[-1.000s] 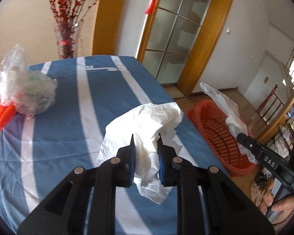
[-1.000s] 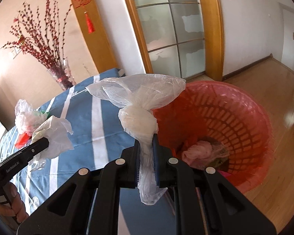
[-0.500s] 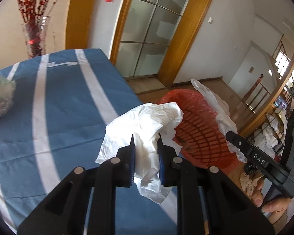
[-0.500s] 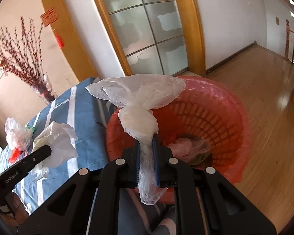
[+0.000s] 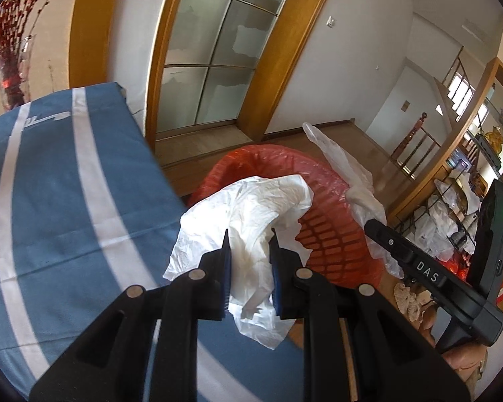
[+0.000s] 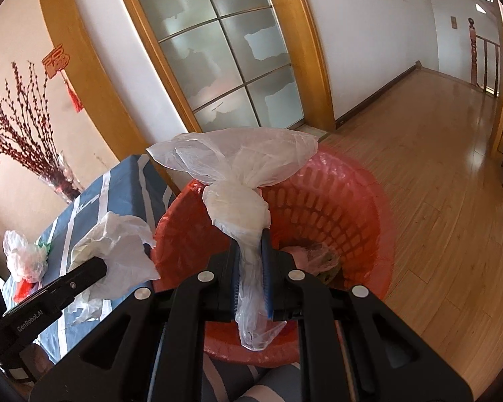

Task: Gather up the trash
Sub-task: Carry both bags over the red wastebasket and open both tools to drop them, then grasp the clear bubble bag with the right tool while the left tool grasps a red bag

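Right wrist view: the right gripper (image 6: 250, 261) pinches a knotted clear plastic bag (image 6: 234, 174) (feather-light, slippery) by its tail, above the red basket (image 6: 369, 207); the left gripper (image 5: 249, 261) clamps crumpled white paper (image 5: 248, 214), soft, near the rim.

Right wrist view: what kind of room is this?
Most likely a home's dining or living area: a table under a blue striped cloth, a frosted glass door in a wooden frame, and a vase of red branches.

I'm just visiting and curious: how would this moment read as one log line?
left gripper: shut on white tissue | right gripper: shut on clear bag | both at red basket
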Demonstrator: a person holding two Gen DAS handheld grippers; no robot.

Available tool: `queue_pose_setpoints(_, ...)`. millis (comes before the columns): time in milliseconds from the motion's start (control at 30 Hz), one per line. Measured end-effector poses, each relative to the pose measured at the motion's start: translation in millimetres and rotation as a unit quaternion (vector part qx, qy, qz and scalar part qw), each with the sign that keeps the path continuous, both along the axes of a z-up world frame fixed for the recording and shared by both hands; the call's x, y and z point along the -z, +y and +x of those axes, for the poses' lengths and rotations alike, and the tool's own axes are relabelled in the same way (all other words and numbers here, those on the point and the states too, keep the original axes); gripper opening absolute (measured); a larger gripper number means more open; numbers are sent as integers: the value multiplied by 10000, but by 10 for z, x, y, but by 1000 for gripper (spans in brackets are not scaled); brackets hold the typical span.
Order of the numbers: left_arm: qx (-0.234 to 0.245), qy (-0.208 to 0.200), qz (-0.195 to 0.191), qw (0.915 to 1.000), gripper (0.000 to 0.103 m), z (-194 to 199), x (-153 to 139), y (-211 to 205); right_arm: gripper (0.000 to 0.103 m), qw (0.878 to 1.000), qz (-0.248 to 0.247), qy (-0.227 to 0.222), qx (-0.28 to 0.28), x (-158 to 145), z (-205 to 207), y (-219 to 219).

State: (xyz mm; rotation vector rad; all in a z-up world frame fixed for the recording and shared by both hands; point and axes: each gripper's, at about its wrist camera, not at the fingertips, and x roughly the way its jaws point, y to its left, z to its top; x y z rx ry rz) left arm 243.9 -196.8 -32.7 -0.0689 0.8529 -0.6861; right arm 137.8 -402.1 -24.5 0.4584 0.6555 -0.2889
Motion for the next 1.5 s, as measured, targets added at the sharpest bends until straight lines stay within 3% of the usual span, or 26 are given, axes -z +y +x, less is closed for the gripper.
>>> queue_pose_setpoints(233,85,53,-120,9999,25,67,-1,-247,13,9999,39,-54,113,-9,13,-107)
queue_pose_setpoints(333,76,135,-109,9998,34,105,43,-320,18,9998,55,-65,180,5,11,-156)
queue_pose_setpoints(467,86,216,-20,9997,43,128,130,-355,32,9996,26,-15,278,54,0,-183)
queue_pose_setpoints(700,23,373,42,9993,49,163,242,-310,33,9991,29,52,410,88,-69,-250)
queue_pose_setpoints(1067,-264,330,43,9991,54,188,219,30,33,9992,-105,77,389,30,-76,-138)
queue_pose_setpoints(1167,-357,237,107,9990,54,151,195,183,39,9993,-213,56,292,-4,-69,-54)
queue_pose_setpoints(1500,-1181,-81,312,9925,55,45,78,1121,42,9984,-389,-36,-397,-154,108,475)
